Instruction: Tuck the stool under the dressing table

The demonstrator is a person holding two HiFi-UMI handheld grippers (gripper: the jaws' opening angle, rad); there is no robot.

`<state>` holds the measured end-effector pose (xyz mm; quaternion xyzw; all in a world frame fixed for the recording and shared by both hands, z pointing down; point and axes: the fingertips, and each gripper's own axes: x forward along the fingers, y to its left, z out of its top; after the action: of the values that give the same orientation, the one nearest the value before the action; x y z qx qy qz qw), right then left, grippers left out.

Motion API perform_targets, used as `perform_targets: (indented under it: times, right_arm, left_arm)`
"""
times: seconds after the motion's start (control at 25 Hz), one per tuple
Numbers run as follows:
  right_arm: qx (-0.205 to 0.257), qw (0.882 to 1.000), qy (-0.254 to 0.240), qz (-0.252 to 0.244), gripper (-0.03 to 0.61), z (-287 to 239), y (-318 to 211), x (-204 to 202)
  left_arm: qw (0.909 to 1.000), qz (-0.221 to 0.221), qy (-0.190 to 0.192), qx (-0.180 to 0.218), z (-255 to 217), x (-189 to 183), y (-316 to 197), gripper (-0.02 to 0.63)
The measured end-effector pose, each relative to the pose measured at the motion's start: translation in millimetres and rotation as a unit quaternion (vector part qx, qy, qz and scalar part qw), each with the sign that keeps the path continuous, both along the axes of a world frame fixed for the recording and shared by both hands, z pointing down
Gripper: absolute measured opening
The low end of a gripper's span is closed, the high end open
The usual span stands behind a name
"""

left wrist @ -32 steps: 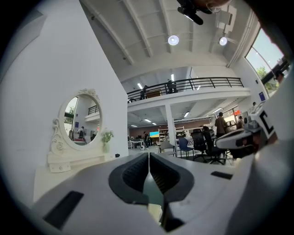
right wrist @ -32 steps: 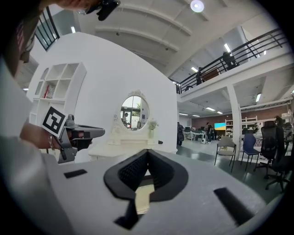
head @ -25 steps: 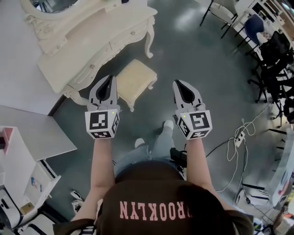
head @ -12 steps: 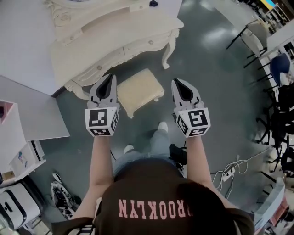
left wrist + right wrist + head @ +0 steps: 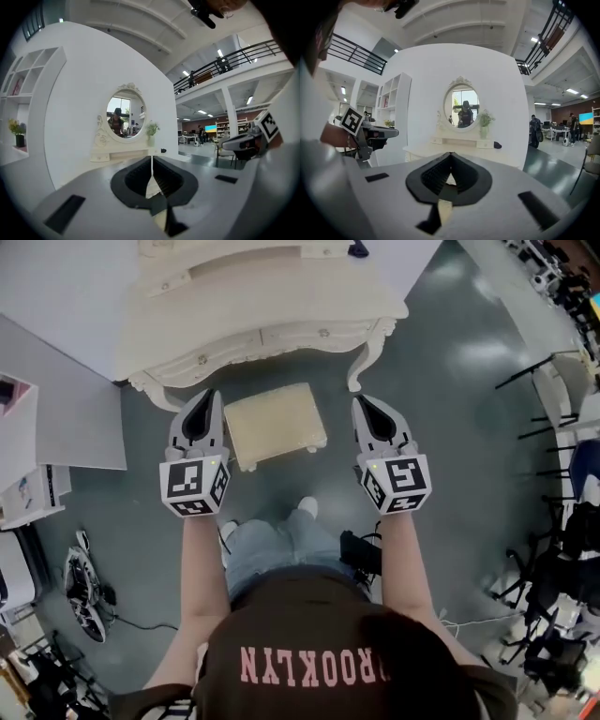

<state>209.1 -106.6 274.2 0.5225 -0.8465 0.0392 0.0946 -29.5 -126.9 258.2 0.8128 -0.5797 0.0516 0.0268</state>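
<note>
A cream cushioned stool (image 5: 275,424) stands on the grey floor just in front of the cream dressing table (image 5: 253,324), outside its knee space. My left gripper (image 5: 205,396) hangs in the air to the stool's left, shut and empty. To the stool's right my right gripper (image 5: 363,401) is level with it, also shut with nothing held. Both point toward the table. In the left gripper view the shut jaws (image 5: 152,160) face the table's oval mirror (image 5: 123,111). The right gripper view has the shut jaws (image 5: 450,156) below the mirror (image 5: 463,108) and table top (image 5: 440,149).
A white partition wall (image 5: 66,306) backs the table. A white shelf unit (image 5: 28,474) stands at the left, with cables and gear (image 5: 84,582) on the floor beneath. Dark chairs and stands (image 5: 562,549) crowd the right. A small dark object (image 5: 359,250) lies on the table top.
The view has swung so that table and stool now sit squarely ahead. Both grippers moved round to flank the stool, one on each side, still shut.
</note>
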Motion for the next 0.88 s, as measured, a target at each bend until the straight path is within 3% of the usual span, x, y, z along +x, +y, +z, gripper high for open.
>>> perform_targets:
  times: [0.32, 0.6, 0.68, 0.72, 0.8, 0.88]
  right_arm:
    - [-0.022, 0.996, 0.010, -0.082, -0.001, 38.6, -34.9, -7.7]
    - [-0.048, 0.993, -0.011, -0.104, 0.002, 82.1, -47.1, -19.0]
    - [-0.061, 0.992, -0.008, -0.107, 0.053, 101.7, -51.5, -18.5]
    - [-0.069, 0.992, -0.007, -0.106, 0.078, 112.3, -53.5, -17.6]
    - [-0.083, 0.991, -0.004, -0.102, 0.114, 134.4, -56.4, -17.0]
    - [-0.098, 0.990, 0.002, -0.103, 0.143, 158.2, -58.0, -19.0]
  left_arm:
    - [0.9980, -0.048, 0.001, -0.042, 38.0, -8.0, 4.0, 0.009]
    - [0.9948, -0.053, 0.022, -0.084, 95.1, -15.6, -0.2, 0.011]
    - [0.9938, -0.048, 0.021, -0.098, 117.5, -13.5, -2.7, 0.011]
    - [0.9933, -0.040, 0.021, -0.106, 129.5, -11.6, -3.6, 0.022]
    - [0.9913, -0.023, 0.021, -0.127, 154.7, -8.9, -4.8, 0.129]
    - [0.9891, -0.016, 0.018, -0.146, 179.1, -11.0, -6.3, 0.152]
